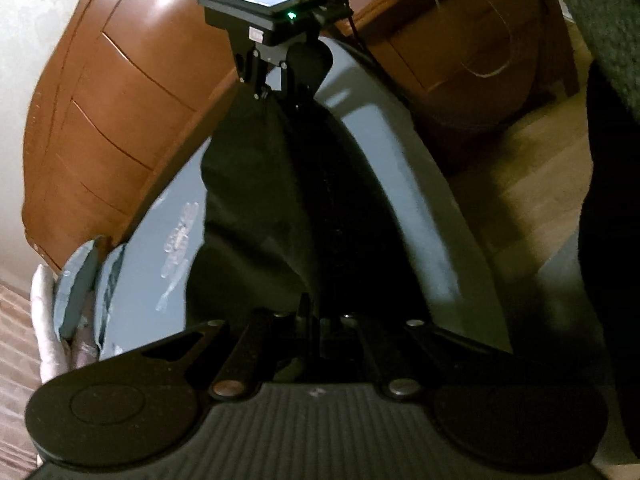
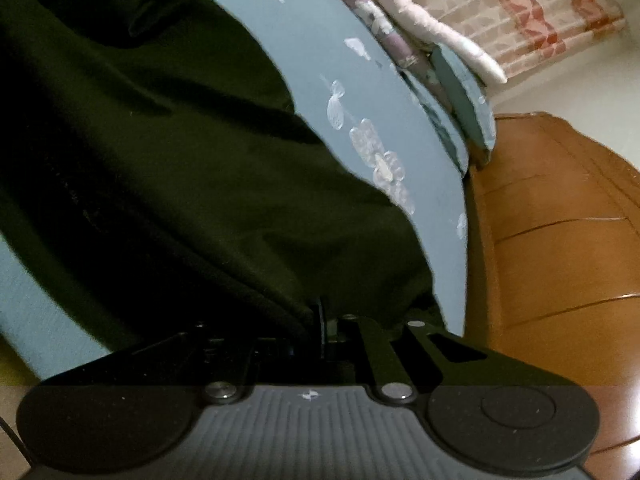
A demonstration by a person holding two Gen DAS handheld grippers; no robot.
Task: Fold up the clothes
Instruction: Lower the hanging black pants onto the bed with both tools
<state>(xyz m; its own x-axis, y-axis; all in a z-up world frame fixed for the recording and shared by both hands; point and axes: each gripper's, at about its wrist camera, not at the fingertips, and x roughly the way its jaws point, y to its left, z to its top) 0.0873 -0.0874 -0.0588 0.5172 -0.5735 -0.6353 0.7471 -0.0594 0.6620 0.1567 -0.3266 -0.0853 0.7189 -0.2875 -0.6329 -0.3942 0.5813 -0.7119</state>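
Left wrist view: left tongs (image 1: pixel 308 316) pinch one end of the dark garment (image 1: pixel 280 200), which stretches across the blue bed (image 1: pixel 400 160) to the right tongs (image 1: pixel 270 88), clamped on the far end. Right wrist view shows cloth bunched between those pressed-together tips.

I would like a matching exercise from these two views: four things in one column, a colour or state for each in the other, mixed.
Things:
1. garment
2. bedsheet
3. headboard
4. right gripper

Colour or state:
A. glossy brown wood
B. pale blue with white flowers
C. shut on dark cloth
D. dark, stretched over the bed

Pairs: 1-D, 2-B, 3-A, 4-C
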